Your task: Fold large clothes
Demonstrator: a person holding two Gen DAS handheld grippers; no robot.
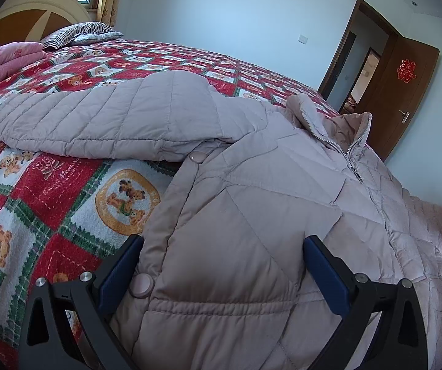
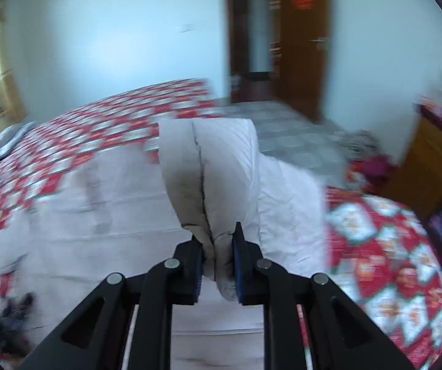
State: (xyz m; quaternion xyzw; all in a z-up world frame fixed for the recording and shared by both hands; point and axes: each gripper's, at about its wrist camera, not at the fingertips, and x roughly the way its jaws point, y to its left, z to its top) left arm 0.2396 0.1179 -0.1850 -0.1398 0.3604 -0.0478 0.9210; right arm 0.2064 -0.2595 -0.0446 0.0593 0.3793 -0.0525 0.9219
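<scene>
Jacket: quilted, pale, front-up on bed, collar toward far edge. Right gripper clamped on right sleeve, lifted clear above body. Left gripper apart, straddling left hem. Fold direction: sleeve inward across zip.

right tongs clamped on jacket sleeve

A red double-happiness sign hangs on the brown door.
</scene>
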